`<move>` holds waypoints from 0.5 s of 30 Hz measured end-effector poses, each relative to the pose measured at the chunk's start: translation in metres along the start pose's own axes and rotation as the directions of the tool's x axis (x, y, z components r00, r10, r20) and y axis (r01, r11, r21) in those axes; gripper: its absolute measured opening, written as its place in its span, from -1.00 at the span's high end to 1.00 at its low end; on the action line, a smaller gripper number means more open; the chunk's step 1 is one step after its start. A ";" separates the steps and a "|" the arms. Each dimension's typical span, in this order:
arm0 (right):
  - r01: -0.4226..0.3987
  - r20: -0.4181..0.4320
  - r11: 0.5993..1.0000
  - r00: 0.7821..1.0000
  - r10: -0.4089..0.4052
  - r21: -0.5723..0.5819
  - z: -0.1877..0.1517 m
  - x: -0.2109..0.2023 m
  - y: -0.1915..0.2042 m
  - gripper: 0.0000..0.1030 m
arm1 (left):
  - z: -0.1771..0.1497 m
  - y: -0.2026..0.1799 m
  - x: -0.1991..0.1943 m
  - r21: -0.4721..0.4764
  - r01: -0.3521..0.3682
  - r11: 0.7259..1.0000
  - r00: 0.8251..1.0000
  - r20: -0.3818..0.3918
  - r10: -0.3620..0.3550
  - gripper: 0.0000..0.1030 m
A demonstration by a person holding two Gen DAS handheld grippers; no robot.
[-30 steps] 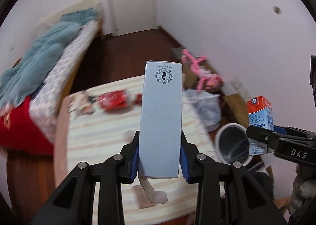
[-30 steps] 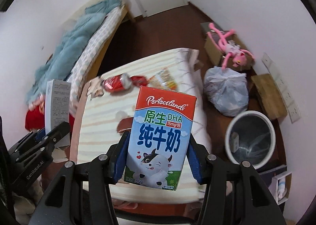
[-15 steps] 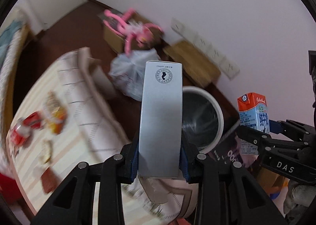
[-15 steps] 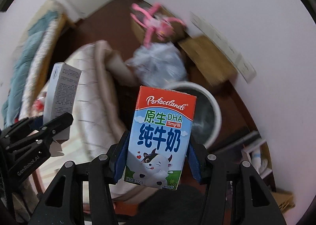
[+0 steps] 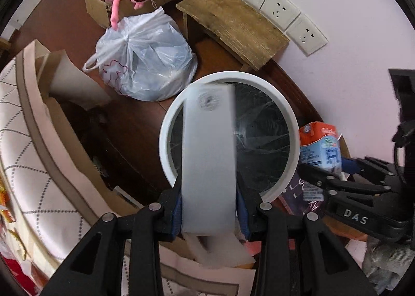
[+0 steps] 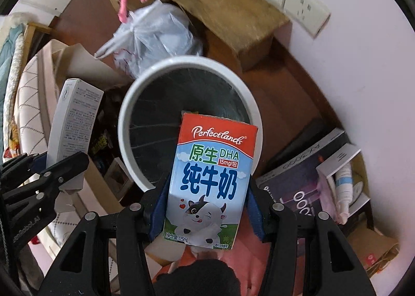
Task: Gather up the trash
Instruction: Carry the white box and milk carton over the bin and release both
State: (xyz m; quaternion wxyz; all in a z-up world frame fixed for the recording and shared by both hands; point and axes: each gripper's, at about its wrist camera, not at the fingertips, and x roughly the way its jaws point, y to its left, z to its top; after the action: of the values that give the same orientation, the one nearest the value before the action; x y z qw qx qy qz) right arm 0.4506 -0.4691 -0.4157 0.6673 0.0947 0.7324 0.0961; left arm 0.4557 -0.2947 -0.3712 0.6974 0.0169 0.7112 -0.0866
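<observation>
Left wrist view looks almost straight down, and the left gripper (image 5: 208, 207) has its jaws clamped on the lower sides of a tall grey box (image 5: 208, 156), whose upper part hangs over the near-left rim of the white bin (image 5: 228, 75); I judge it is held there so that letting go drops it inside. Beside it, the right gripper (image 5: 321, 166) shows side-on with the milk carton (image 5: 320, 148) just outside the bin's right rim. Right wrist view gives that carton's (image 6: 207, 179) printed front, pinched at its sides by the right gripper (image 6: 205, 210), top edge over the bin's (image 6: 186, 62) black liner. Only this view shows the box's (image 6: 75, 124) printed side and the books at the right.
</observation>
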 end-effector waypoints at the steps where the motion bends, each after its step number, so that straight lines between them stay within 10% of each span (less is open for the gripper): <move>1: -0.009 -0.003 1.000 1.000 0.009 0.000 0.002 0.003 -0.001 -0.09 | 0.002 0.001 0.002 -0.007 -0.003 1.000 1.000 -0.001 0.003 0.35; 3: -0.018 0.006 1.000 1.000 0.018 0.010 0.005 0.007 -0.004 -0.10 | 0.001 0.002 0.000 -0.010 -0.002 1.000 1.000 0.009 0.002 0.12; 5: -0.008 0.022 1.000 1.000 0.008 0.027 0.004 0.006 -0.005 -0.21 | 0.000 0.003 -0.003 -0.025 -0.018 1.000 0.999 0.033 0.018 -0.59; 7: 0.013 0.036 0.999 0.999 -0.014 0.033 0.003 0.002 -0.006 -0.64 | -0.002 0.004 -0.006 -0.037 -0.028 0.999 0.998 0.049 0.029 -0.84; 15: 0.120 0.121 0.992 0.985 -0.122 0.024 -0.013 -0.030 -0.001 -1.00 | -0.018 0.010 -0.027 -0.084 -0.078 0.993 0.987 0.135 0.088 -0.92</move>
State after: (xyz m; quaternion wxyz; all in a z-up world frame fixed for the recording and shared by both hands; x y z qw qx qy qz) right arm 0.4403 -0.4780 -0.3859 0.7147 0.0612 0.6954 0.0435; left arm 0.4400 -0.2797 -0.3447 0.7481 0.0132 0.6627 -0.0305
